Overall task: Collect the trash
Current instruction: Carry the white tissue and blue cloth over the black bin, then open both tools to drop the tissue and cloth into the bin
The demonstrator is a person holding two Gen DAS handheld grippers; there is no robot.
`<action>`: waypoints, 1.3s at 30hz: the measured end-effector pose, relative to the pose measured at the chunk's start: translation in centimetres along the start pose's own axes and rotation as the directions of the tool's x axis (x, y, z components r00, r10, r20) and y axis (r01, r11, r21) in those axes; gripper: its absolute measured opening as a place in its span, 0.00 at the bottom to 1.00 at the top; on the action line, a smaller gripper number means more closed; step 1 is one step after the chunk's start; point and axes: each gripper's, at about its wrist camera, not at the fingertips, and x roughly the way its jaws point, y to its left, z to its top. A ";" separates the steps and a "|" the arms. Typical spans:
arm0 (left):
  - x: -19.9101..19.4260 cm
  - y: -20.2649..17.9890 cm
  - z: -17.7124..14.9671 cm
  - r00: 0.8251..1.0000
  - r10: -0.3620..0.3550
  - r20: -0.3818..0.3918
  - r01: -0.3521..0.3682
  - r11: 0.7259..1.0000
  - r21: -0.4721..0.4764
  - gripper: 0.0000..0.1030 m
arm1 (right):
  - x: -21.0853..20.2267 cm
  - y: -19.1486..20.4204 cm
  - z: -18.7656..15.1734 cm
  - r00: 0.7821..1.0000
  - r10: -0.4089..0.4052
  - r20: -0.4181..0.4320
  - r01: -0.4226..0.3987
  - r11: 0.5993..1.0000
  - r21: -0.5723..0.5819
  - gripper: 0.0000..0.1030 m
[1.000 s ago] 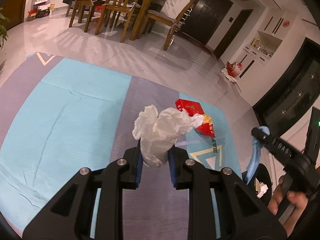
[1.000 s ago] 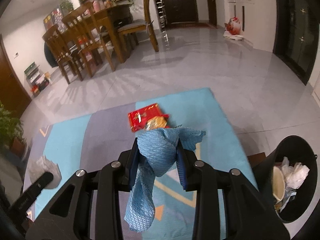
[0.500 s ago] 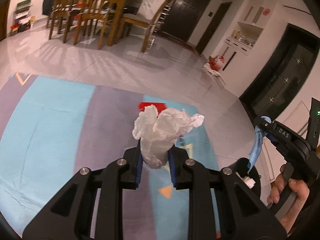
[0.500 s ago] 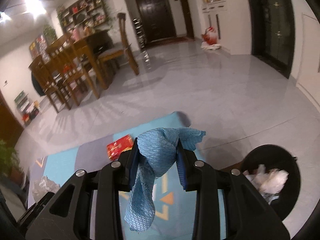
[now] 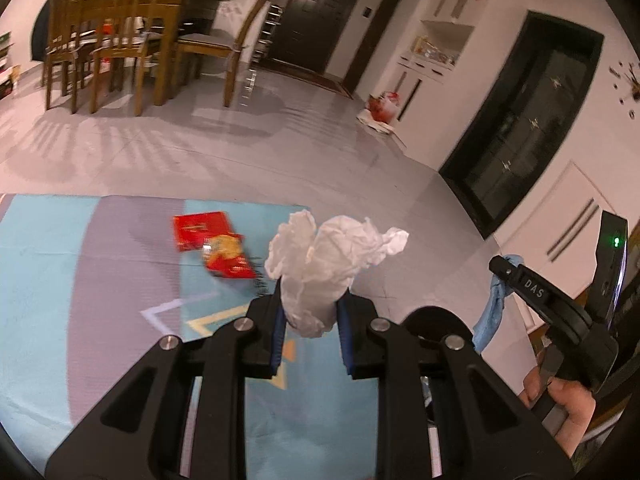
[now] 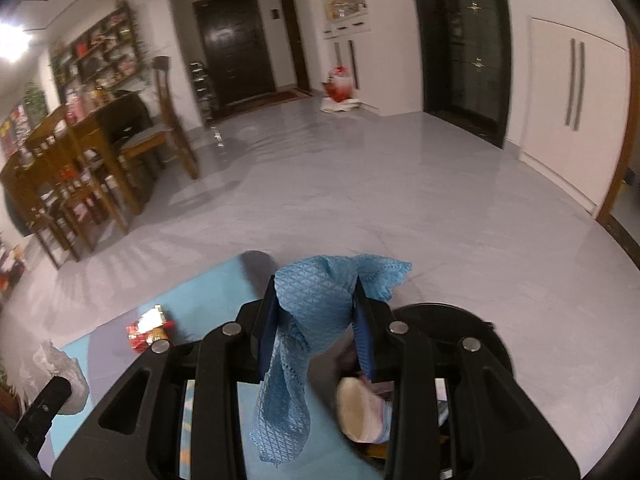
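My left gripper (image 5: 310,312) is shut on a crumpled white tissue (image 5: 326,256) and holds it above the mat's right end. My right gripper (image 6: 316,320) is shut on a blue mesh cloth (image 6: 304,332), which hangs down over the black trash bin (image 6: 476,322). The bin holds a pale cup and other trash, and its rim also shows in the left wrist view (image 5: 432,316) under my fingers. A red snack wrapper (image 5: 216,242) lies on the blue and grey mat (image 5: 100,280); it also shows in the right wrist view (image 6: 150,330).
The mat lies on a glossy grey tile floor (image 6: 360,200). A wooden dining table with chairs (image 5: 116,52) stands at the far left. A red bag (image 5: 382,106) sits by white cabinets, near dark doors. The person's right hand (image 5: 560,400) shows at the right.
Both grippers have swung right toward the bin. The right gripper with the cloth now hangs over the bin; the left one with the tissue has come up beside it. The wrapper has shifted left in view.
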 end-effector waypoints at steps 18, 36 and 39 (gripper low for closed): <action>11.4 -16.0 -5.4 0.968 -0.109 -0.227 0.172 0.946 0.276 0.22 | 3.8 -14.8 -2.4 0.964 -0.160 -0.211 0.217 0.935 0.280 0.33; 16.4 -17.8 -8.4 0.907 -0.139 -0.396 0.261 0.927 0.270 0.80 | 6.4 -15.1 -4.1 0.938 -0.085 -0.337 0.185 0.943 0.277 0.60; 15.0 -15.8 -6.4 0.932 -0.143 -0.334 0.235 0.938 0.254 0.91 | 5.9 -14.2 -3.7 0.945 -0.072 -0.319 0.159 0.953 0.258 0.73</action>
